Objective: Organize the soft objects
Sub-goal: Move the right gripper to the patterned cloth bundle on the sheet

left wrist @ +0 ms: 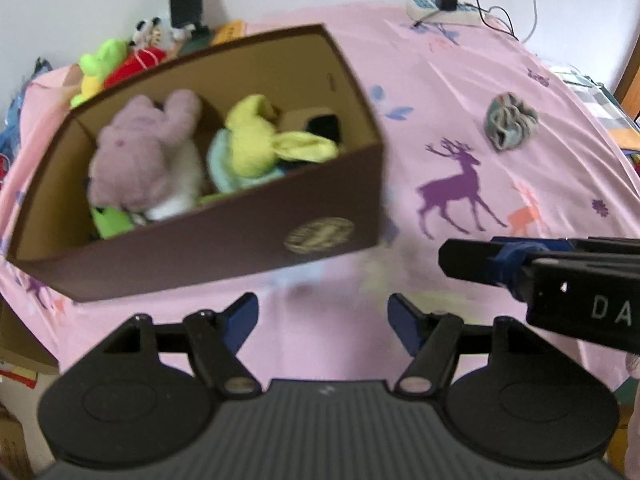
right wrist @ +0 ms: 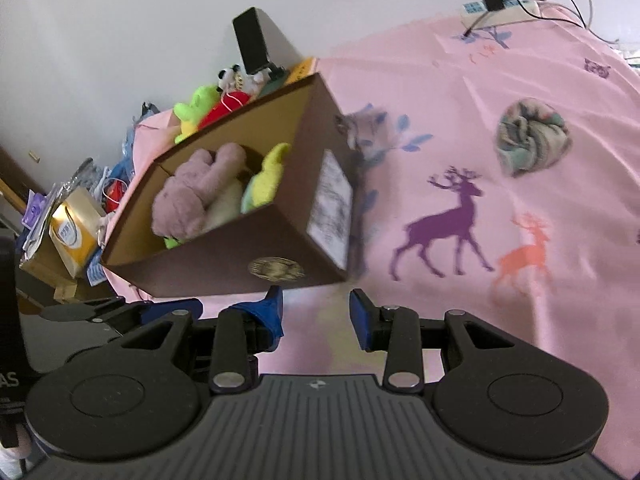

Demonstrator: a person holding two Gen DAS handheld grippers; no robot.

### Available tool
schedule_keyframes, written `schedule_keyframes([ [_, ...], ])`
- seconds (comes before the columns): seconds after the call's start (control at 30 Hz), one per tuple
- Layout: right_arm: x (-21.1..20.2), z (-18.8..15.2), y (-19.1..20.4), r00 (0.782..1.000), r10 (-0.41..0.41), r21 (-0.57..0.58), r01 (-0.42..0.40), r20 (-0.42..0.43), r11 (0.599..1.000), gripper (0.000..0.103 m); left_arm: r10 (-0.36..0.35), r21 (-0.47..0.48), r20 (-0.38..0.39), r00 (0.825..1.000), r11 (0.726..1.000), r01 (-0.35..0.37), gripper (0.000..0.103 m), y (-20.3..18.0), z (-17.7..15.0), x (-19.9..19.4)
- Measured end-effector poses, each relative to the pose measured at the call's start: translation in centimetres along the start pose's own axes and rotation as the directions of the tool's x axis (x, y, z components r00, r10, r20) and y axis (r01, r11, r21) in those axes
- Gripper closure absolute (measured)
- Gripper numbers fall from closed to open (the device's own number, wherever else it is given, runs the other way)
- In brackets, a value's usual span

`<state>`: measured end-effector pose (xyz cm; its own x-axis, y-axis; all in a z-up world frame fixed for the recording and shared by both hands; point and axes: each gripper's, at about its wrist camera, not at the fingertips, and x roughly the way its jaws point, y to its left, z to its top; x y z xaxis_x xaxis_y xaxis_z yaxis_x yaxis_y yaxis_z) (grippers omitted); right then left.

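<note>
We count one brown box (left wrist: 224, 220) on the pink deer-print surface (left wrist: 460, 92), open top, with a divider inside. In it: one mauve plush (left wrist: 140, 160) in the left compartment over something white, one yellow plush (left wrist: 260, 140) in the right over a pale blue item, a green bit low at the left corner. One rolled cloth (left wrist: 510, 120) lies loose on the surface, well apart from the box to the right. Behind the box: one green plush (left wrist: 98, 68), one red one, one black-and-white one, all by the wall. One power strip (left wrist: 440, 10) with a black adapter sits at the far edge.

Writing: a round gold seal on the box front, unreadable; a white label (right wrist: 330, 208) on its end, blurred.

Left gripper (left wrist: 322, 322) fingers wide, nothing between. Right gripper (right wrist: 316, 314) fingers apart, narrower, empty; its body shows "DA"
</note>
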<state>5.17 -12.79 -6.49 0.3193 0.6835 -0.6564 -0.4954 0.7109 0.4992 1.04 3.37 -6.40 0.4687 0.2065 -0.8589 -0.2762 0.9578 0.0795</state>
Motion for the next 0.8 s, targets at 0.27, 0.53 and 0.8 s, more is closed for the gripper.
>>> schedule_keyframes([
  [0.27, -1.5, 1.0, -5.5, 0.999, -0.018, 0.018, 0.019, -0.040, 1.000, 0.083, -0.004, 0.014, -0.017, 1.000, 1.000, 0.004, 0.033, -5.9, 1.5, 1.1],
  [0.53, -3.0, 2.4, -10.8, 0.998, -0.036, 0.057, 0.039, -0.046, 0.998, 0.083, -0.015, 0.049, -0.015, 1.000, 0.999, 0.016, 0.033, -10.9, 3.2, 2.6],
  [0.8, -3.5, 3.6, -15.2, 0.997, -0.053, 0.136, 0.059, -0.046, 0.989, 0.083, -0.053, 0.079, -0.027, 0.998, 0.995, 0.055, 0.033, -13.5, 4.7, 4.4],
])
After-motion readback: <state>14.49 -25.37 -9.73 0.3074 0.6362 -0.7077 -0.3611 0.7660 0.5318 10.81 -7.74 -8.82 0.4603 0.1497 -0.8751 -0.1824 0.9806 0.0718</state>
